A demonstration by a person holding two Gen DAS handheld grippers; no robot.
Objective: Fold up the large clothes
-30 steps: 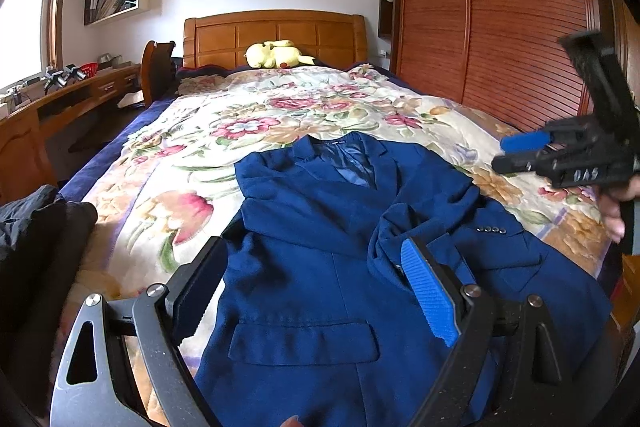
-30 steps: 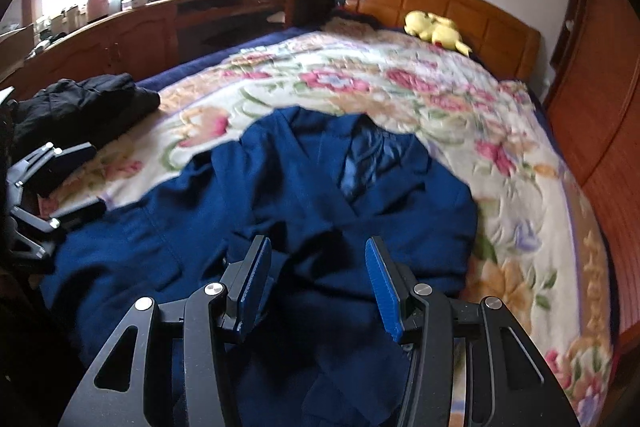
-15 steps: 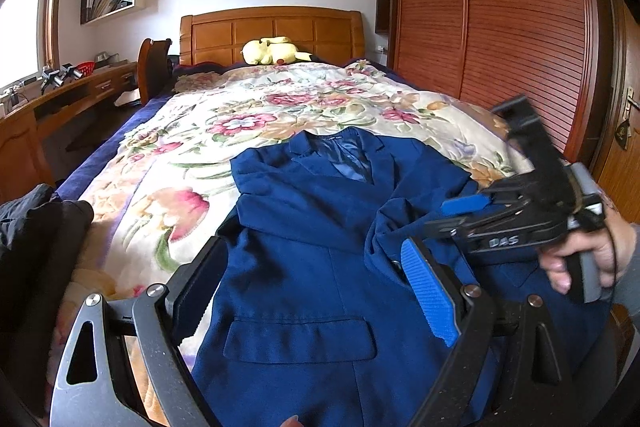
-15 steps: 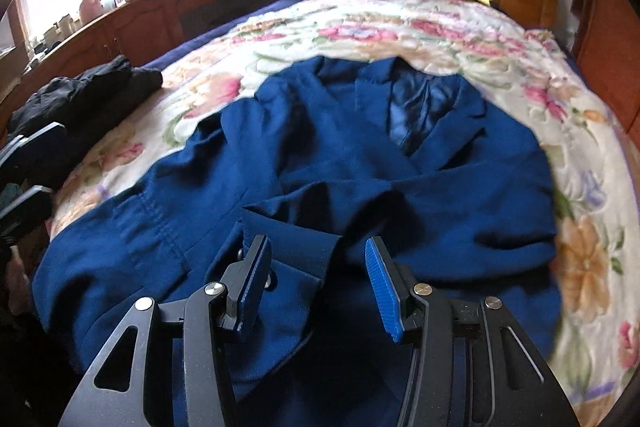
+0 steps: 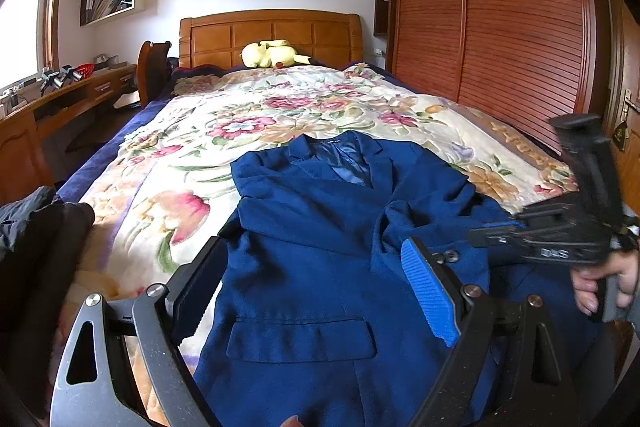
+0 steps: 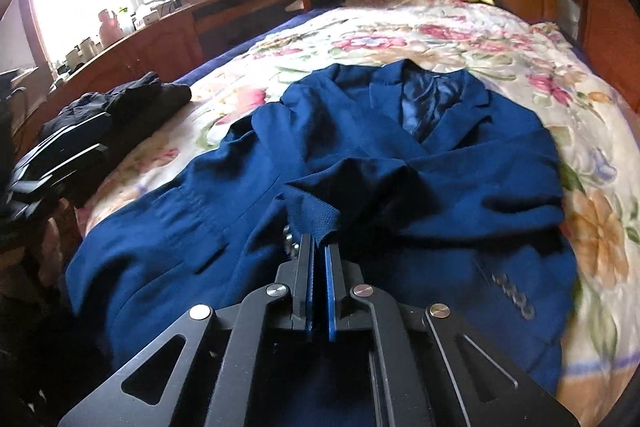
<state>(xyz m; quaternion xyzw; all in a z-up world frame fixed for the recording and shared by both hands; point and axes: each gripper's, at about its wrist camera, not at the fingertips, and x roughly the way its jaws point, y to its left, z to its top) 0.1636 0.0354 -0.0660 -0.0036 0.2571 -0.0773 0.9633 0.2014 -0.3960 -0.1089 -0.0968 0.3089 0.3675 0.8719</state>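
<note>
A navy blue suit jacket (image 5: 320, 247) lies face up on the flowered bedspread, collar toward the headboard; it also shows in the right wrist view (image 6: 400, 155). One sleeve is folded across the chest. My right gripper (image 6: 319, 251) is shut on that sleeve's cuff (image 6: 316, 215) near the jacket's middle; it shows in the left wrist view (image 5: 500, 231) at the right. My left gripper (image 5: 316, 291) is open and empty, hovering above the jacket's lower left front near the pocket flap (image 5: 300, 339).
A pile of dark clothes (image 6: 120, 103) lies at the bed's left edge. A yellow plush toy (image 5: 272, 53) rests by the wooden headboard. A wooden desk (image 6: 160, 31) runs along the left wall and a wooden wardrobe (image 5: 500, 27) along the right.
My right gripper came down onto the jacket's middle and closed on the sleeve cuff. My left gripper stayed open over the jacket's lower left.
</note>
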